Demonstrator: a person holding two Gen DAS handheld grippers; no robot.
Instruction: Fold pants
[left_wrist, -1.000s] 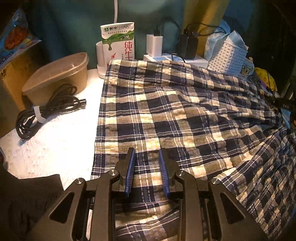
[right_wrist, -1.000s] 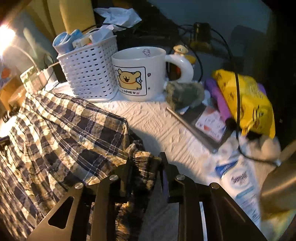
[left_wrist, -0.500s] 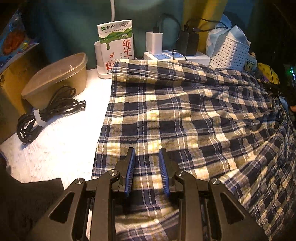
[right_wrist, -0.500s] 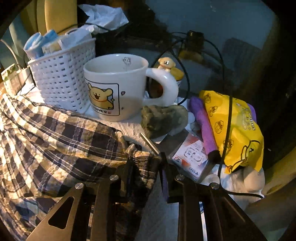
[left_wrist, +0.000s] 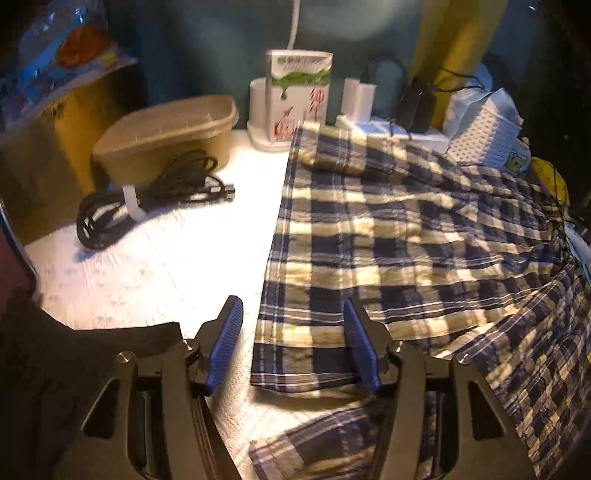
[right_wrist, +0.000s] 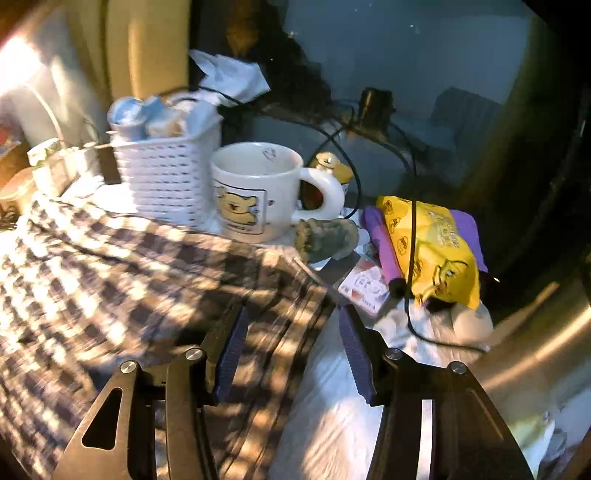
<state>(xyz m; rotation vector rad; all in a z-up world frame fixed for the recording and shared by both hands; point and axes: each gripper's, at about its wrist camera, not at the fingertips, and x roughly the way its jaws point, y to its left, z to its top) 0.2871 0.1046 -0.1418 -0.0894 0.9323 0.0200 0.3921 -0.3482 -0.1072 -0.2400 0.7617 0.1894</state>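
left wrist view: the left hand-held gripper (left_wrist: 291, 347) now has its blue ribbed pads spread wide, where half a second ago they were close together on the hem. it has let go, so the plaid pants (left_wrist: 406, 243) lie free on the desk (left_wrist: 155, 258), their lower hem straddled by the open jaws but not pinched. judged from this, one fold has just been laid down and released; a second plaid layer shows below the hem, nearer than the top one. the fabric is thin, crinkled woven cotton in navy, cream and tan checks, limp and prone to rucking. the desk cover is white and pebbled. left of the pants sit a coiled black cable (left_wrist: 147, 199) and, behind it, a tan oval paper bowl (left_wrist: 166, 129); a milk carton (left_wrist: 299, 99) stands just behind the pants' far corner.

right wrist view: the right hand-held gripper (right_wrist: 291, 354) has also opened; earlier it was clamped on the gathered waistband, now its jaws stand apart with the cloth's edge lying loose between them. motion blur smears the checks. just behind the pants stand a white latticed plastic basket (right_wrist: 166, 184) and a glossy ceramic bear mug (right_wrist: 258, 192); right of the pants lies a crinkly yellow packet (right_wrist: 436, 251). next comes regrasping for the next fold, i judge.
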